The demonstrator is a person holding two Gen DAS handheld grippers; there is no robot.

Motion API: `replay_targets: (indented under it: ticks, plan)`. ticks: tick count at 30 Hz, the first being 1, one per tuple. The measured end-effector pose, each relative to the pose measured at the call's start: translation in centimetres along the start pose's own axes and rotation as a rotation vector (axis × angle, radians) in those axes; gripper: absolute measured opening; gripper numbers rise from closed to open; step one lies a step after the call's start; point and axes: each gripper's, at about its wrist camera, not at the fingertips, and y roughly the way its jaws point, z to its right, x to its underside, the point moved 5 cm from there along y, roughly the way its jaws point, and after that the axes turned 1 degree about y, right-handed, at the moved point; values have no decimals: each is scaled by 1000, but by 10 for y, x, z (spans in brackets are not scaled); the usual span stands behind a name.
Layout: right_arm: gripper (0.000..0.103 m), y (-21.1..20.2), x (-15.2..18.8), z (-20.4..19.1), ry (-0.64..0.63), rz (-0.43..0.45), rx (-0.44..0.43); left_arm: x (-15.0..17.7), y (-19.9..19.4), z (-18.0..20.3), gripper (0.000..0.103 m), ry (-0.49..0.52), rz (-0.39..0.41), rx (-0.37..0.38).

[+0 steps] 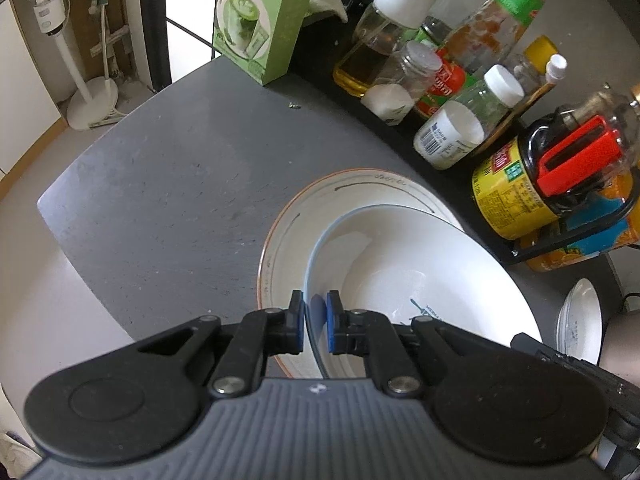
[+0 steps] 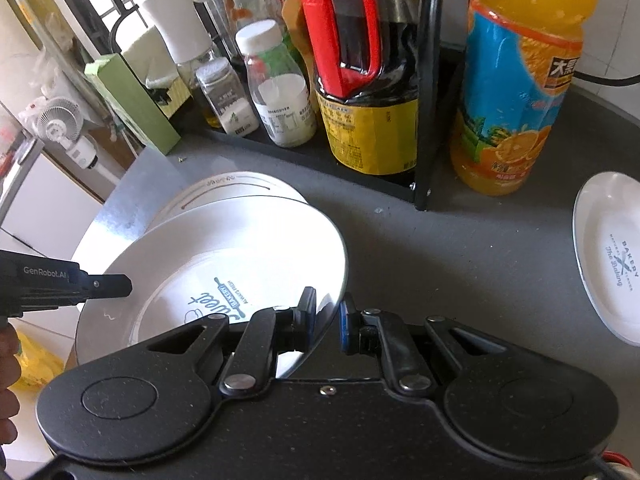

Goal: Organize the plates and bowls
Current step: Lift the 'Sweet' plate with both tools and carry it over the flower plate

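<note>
The white plate [image 2: 256, 248], printed in blue with a rolling pin and "Sweet BAKERY ALWAYS FRESH", is held tilted over a larger brown-rimmed plate [image 1: 360, 188] lying on the grey countertop [image 1: 168, 184]. The left gripper [image 1: 316, 322] is clamped on the white plate's rim on one side, blue pads pressing it; the right gripper [image 2: 326, 320] pinches the rim on the opposite side. In the right wrist view the left tool's black body reads "GenRobot.AI" (a fingertip shows at the frame edge below it). Well apart, to the right, lies a small white dish [image 2: 612, 256] marked "BAKERY" and "The Baking". Behind the plates a black rack [image 2: 428, 128] holds jars and bottles, among them a yellow-labelled dark bottle with a red handle [image 2: 360, 80]. Just beside the rack stands an orange juice bottle [image 2: 520, 80], and at the far end a green carton [image 1: 260, 20].
</note>
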Motion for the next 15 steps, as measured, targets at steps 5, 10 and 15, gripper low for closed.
replay_targets:
  ticks: [5, 10, 15]
  plan:
    - [12, 9, 2, -7, -18, -26, 14, -3, 10, -8, 9, 1, -21, 13]
    - [13, 12, 0, -12, -37, -30, 22, -7, 15, -15, 9, 8, -24, 27]
    - [14, 20, 3, -12, -54, -48, 39, -11, 19, -14, 9, 40, -19, 27]
